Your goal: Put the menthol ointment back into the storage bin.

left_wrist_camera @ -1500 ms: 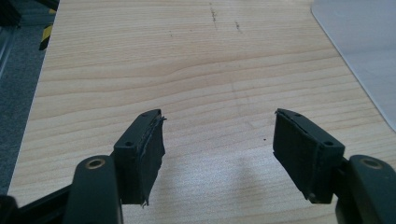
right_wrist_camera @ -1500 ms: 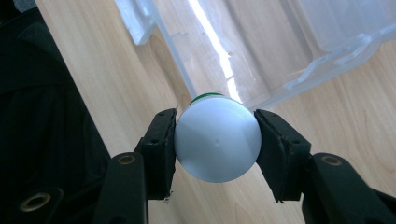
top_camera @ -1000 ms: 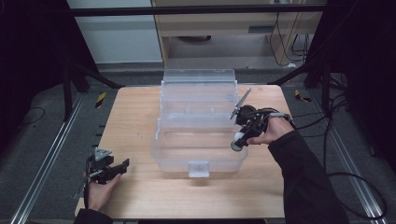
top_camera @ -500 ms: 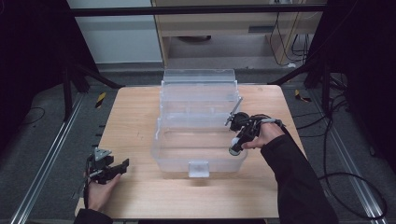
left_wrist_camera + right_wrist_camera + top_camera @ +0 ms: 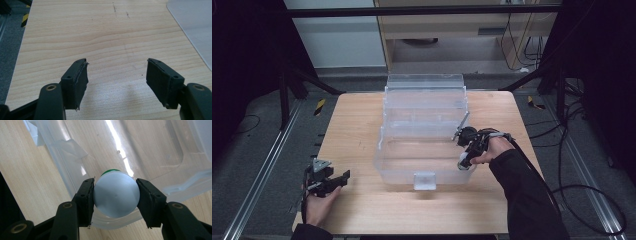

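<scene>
The right tool [image 5: 115,195] is clamped on a small white bottle [image 5: 116,196] with a green band at its far end; both pads press flat against its rounded sides, and the camera looks straight at its pale base. In the high view the right tool [image 5: 464,159] holds the bottle [image 5: 461,163] over the near right corner of the clear plastic bin [image 5: 424,107], right at the rim. Beneath and beyond the right tool's jaws the bin's rim runs across just under the bottle, and past it lies the open hollow of the bin with its see-through floor. To the near side of the rim there is bare wood of the table [image 5: 357,125].

The left tool [image 5: 117,77] has its jaws wide apart with nothing between them, hovering low over the table [image 5: 100,37]. Ahead of it the wood stretches free; the bin's rounded corner [image 5: 195,27] lies off to its far right, well apart from the jaws, and the table's edge runs along its left. In the high view the left tool [image 5: 332,181] sits near the table's front left corner, well apart from the bin.
</scene>
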{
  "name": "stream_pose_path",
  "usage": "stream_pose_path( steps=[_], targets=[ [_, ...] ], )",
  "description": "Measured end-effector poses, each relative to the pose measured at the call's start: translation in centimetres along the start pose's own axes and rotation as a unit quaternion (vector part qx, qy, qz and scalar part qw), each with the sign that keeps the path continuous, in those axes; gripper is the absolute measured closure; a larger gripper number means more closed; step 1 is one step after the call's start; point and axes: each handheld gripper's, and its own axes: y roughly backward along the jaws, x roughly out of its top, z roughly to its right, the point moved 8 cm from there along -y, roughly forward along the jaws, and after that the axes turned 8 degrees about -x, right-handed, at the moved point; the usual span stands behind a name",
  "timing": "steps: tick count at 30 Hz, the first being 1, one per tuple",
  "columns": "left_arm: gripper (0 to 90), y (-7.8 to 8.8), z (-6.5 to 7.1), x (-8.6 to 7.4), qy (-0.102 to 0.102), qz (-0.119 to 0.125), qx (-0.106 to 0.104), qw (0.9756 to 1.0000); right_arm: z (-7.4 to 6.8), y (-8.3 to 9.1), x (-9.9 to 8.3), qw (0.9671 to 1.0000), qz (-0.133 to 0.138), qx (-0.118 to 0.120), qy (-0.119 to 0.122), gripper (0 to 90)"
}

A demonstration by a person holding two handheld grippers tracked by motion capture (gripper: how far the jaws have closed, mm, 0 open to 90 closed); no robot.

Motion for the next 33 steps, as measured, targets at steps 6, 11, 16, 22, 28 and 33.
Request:
stream_pose_path(
  steps=[6,11,16,22,28,33],
  targets=[
    [33.3,0.0,0.0,0.0,0.0,0.0,0.001,1.0,-0.1,-0.5,-0.4,1.0,-0.008,0.003,0.0,50.3],
    [33.3,0.0,-0.1,0.0,-0.001,0.0,0.001,1.0,-0.1,-1.0,-0.7,0.9999,-0.012,0.004,0.0,50.2],
    [33.3,0.0,-0.1,0.0,-0.001,-0.001,0.002,1.0,-0.3,-1.5,-0.8,0.9999,-0.013,0.009,0.004,50.2],
    [33.3,-0.1,-0.1,0.0,0.0,-0.001,0.002,1.0,-0.4,-2.1,-0.9,0.9998,-0.012,0.007,0.011,50.2],
    [33.3,-0.1,-0.1,-0.1,-0.001,-0.002,0.002,1.0,-0.4,-2.3,-0.9,0.9999,-0.004,0.007,0.006,50.2],
    [33.3,-0.1,-0.1,-0.1,0.0,-0.002,0.002,1.0,-0.4,-2.6,-1.0,0.9999,-0.003,0.0,0.01,50.0]
  ],
)
